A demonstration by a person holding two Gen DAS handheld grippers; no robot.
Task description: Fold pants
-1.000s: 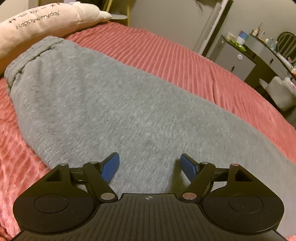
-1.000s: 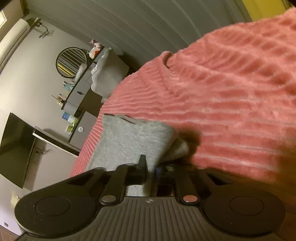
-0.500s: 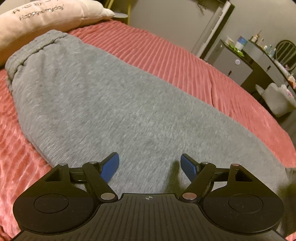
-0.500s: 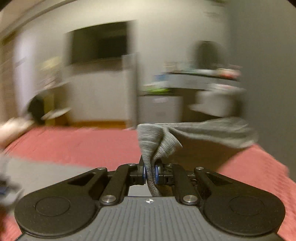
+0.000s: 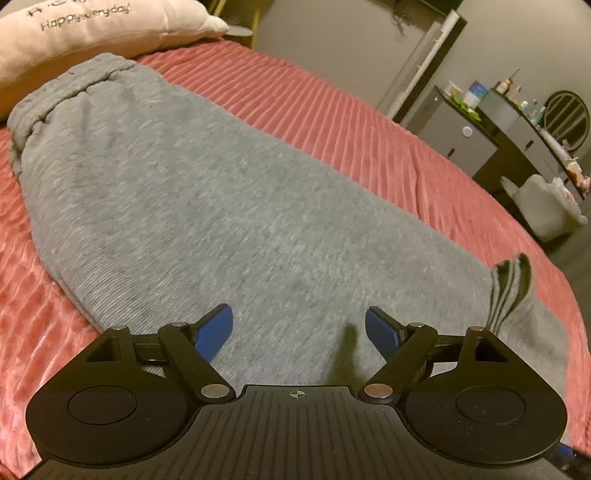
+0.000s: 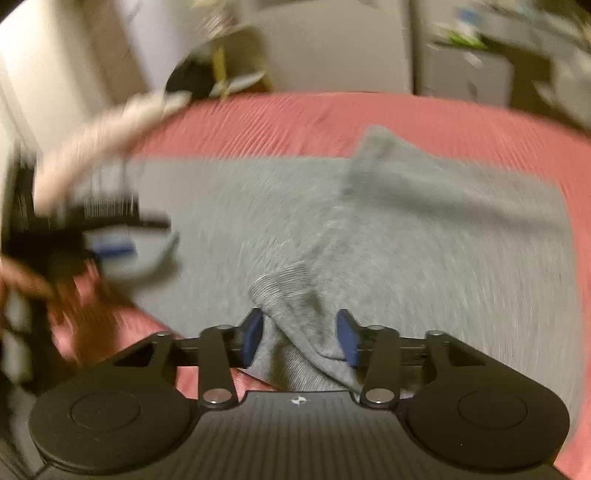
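Swung across the red bed [image 5: 369, 122], the right tool [image 6: 300, 334] is now opening, the ribbed cuff [image 6: 284, 284] of the gray pants [image 5: 184, 206] lying loosely between its pads. Beneath the left tool [image 5: 298, 328], opening with nothing gripped, the pants are spreading toward the pillow [image 5: 92, 33].

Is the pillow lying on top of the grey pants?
No, the pillow sits on the red blanket past the waistband end of the pants, not on them.
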